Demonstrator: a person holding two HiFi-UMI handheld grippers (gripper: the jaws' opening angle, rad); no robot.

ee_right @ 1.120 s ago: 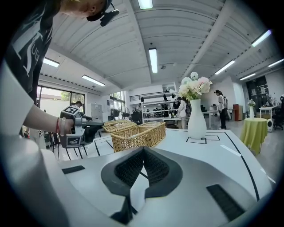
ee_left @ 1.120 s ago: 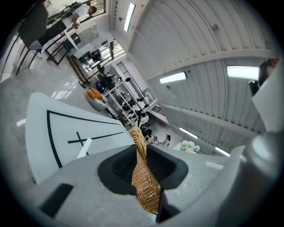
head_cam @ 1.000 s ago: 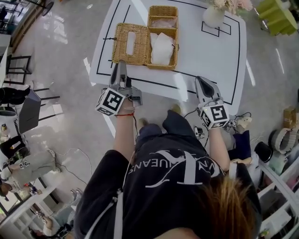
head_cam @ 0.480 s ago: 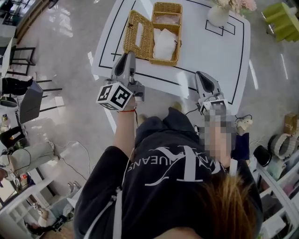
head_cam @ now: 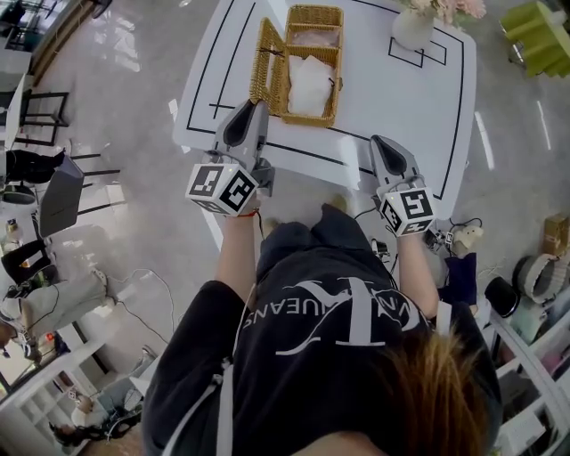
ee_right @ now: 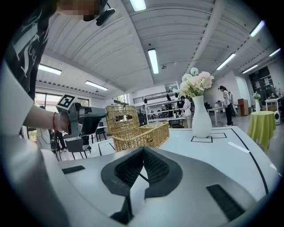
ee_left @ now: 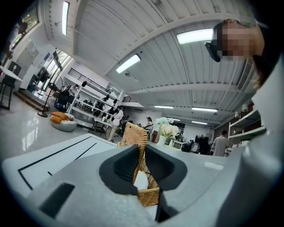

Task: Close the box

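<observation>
A wicker box (head_cam: 312, 67) with white paper inside stands on the white table (head_cam: 401, 98). Its hinged lid (head_cam: 265, 55) stands nearly upright on the box's left side. My left gripper (head_cam: 254, 105) is shut on the lid's near edge. In the left gripper view the lid (ee_left: 135, 135) runs between the pads of that gripper (ee_left: 142, 147), whose jaws have just been opening slightly. My right gripper (head_cam: 381, 142) hovers shut at the table's near edge, nothing in it. In the right gripper view this gripper (ee_right: 141, 153) faces the box (ee_right: 144, 135) and the raised lid (ee_right: 120, 119).
A white vase of flowers (head_cam: 410, 27) stands at the table's far right, also the vase (ee_right: 201, 117) beyond the box. Black tape lines mark the tabletop. Chairs and a floor of grey tiles lie to the left. A yellow-green covered table (head_cam: 525, 22) is at the far right.
The lid has swung up from lying flat at the box's left to nearly upright. My left gripper rose, moved right and rolled with it. The right gripper stayed put.
</observation>
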